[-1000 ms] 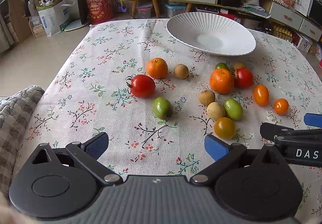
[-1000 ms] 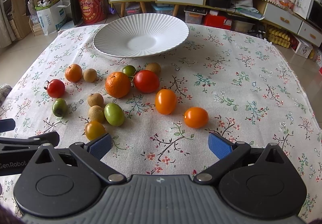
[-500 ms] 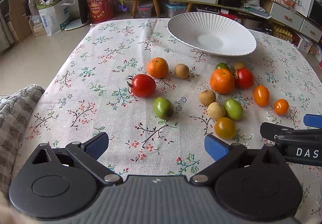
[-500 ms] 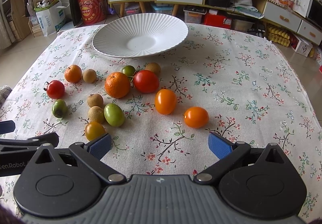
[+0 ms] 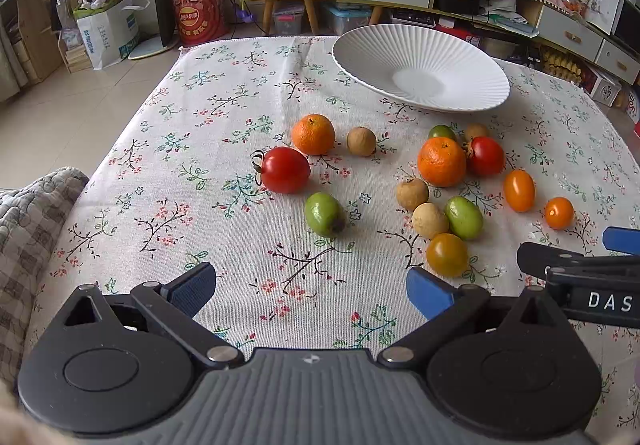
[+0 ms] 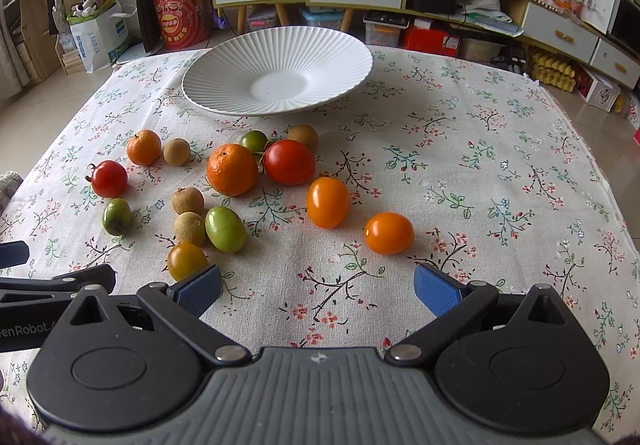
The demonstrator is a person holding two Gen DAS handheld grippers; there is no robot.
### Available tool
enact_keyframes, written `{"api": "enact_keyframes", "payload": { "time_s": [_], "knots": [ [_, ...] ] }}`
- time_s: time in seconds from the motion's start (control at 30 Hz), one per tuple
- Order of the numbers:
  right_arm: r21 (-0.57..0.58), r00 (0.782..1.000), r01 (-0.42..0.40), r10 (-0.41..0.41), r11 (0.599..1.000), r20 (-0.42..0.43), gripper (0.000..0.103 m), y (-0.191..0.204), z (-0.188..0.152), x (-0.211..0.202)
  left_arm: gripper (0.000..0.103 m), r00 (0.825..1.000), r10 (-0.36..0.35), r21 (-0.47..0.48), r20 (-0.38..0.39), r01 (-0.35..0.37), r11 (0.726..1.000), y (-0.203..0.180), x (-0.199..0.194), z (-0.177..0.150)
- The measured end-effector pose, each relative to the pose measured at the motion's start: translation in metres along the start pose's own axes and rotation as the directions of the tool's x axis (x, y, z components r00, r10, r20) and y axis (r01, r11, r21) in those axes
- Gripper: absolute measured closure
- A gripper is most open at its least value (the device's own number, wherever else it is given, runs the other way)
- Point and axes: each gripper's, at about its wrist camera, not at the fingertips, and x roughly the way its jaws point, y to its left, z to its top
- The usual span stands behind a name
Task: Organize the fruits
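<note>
Both grippers hover low over the near edge of the floral tablecloth [image 6: 500,165], jaws spread wide, nothing between the blue pads. Left gripper [image 5: 310,287] sits beside the right gripper [image 6: 318,285], left one's arm poking into the right view at the lower left.

Fruit all loose on the cloth, none in the white ribbed plate [image 6: 224,81] (plate sits at the far side, bare).

Right view layout:
- orange oval tomato [image 6: 328,201] and rounder orange tomato [image 6: 389,233], near each other, closest to the right gripper's centre line
- big red tomato [image 6: 289,161] touching the large mandarin [image 6: 232,169]
- small dark-green tomato [image 6: 254,141] and a brown longan [image 6: 303,135] just behind those two
- tight cluster at near left: two longans [image 6: 188,201], green oval fruit [image 6: 225,229], amber tomato [image 6: 186,260]. Amber one is just beside the right gripper's left pad [image 6: 199,289]

Left view, separate group further left:
- small mandarin [image 5: 313,134] with a longan [image 5: 361,141] beside it
- red tomato with stem [image 5: 285,169] just in front of the small mandarin
- green fruit with dark end [image 5: 324,213], apart from the rest, nearest the left gripper

Grey checked cushion [image 5: 28,237] at the table's left edge. Cabinets and clutter behind the table.
</note>
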Motion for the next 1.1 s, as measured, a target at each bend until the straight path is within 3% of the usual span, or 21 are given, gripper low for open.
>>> {"api": "enact_keyframes", "payload": {
  "time_s": [1.1],
  "knots": [
    [0.020,1.000,0.008,-0.007,1.000,-0.005,0.001,-0.0034,0.0023,0.0024,0.001,1.000,-0.004,-0.005,-0.017,0.003,1.000,0.0005,0.0032,0.0022]
  ]
}}
